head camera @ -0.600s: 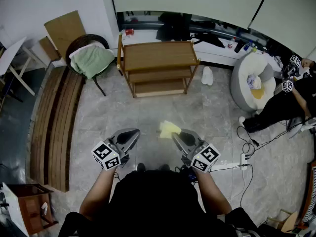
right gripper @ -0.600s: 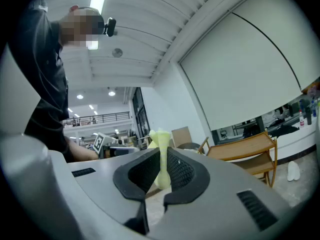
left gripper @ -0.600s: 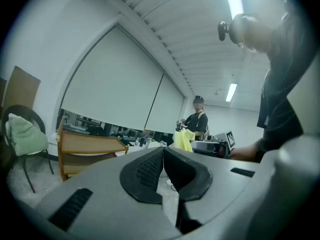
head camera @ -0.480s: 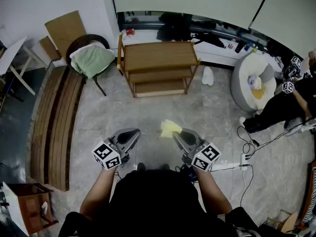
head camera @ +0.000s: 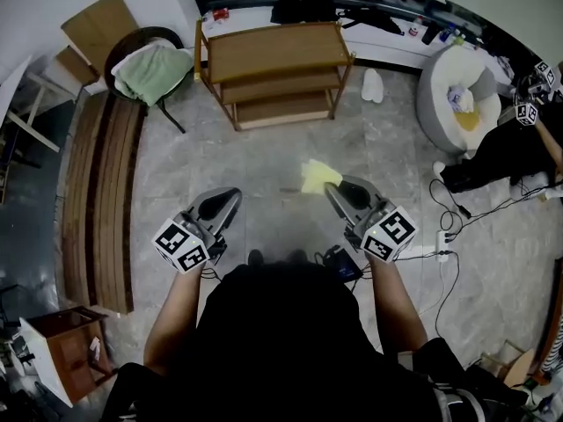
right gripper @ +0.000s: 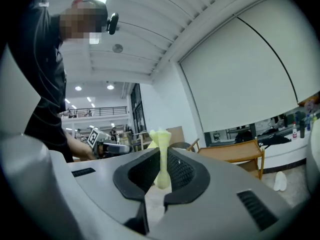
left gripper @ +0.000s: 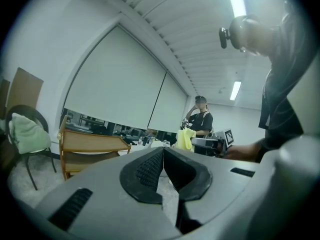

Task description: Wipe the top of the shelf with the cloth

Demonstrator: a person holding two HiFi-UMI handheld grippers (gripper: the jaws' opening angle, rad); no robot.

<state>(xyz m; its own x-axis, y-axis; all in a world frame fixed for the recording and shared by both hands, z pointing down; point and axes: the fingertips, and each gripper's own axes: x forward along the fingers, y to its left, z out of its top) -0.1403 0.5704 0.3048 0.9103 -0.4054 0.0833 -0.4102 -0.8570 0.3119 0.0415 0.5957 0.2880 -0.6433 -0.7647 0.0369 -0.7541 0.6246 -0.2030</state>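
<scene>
Nearest, the left tongs (left gripper: 162, 156) are shut, their dark ribbed pads pressed together with only air at their tips. The right tongs (right gripper: 162, 170) are clamped on the yellow cloth (right gripper: 161, 151): a thin fold of it stands upright between the pads and pokes out above their tips.

In the head view both are held low in front of the person, well apart from each other. The left sits at about 10 o'clock from the body and the right at about 2 o'clock. The cloth bunches out of the right tips toward 11 o'clock, above the grey tiled floor (head camera: 264, 165).

Farther off, at 12 o'clock, stands the wooden shelf (head camera: 273, 53), with two lower boards under its top and well apart from the cloth. At 11 o'clock, near the shelf, a dark chair (head camera: 130, 42) carries a green cushion (head camera: 151, 70). Long wooden planks (head camera: 101, 200) lie on the floor at 9 o'clock. At 2 o'clock a white beanbag seat (head camera: 435, 104) sits beside a second person (head camera: 506, 152) at the picture's edge.
</scene>
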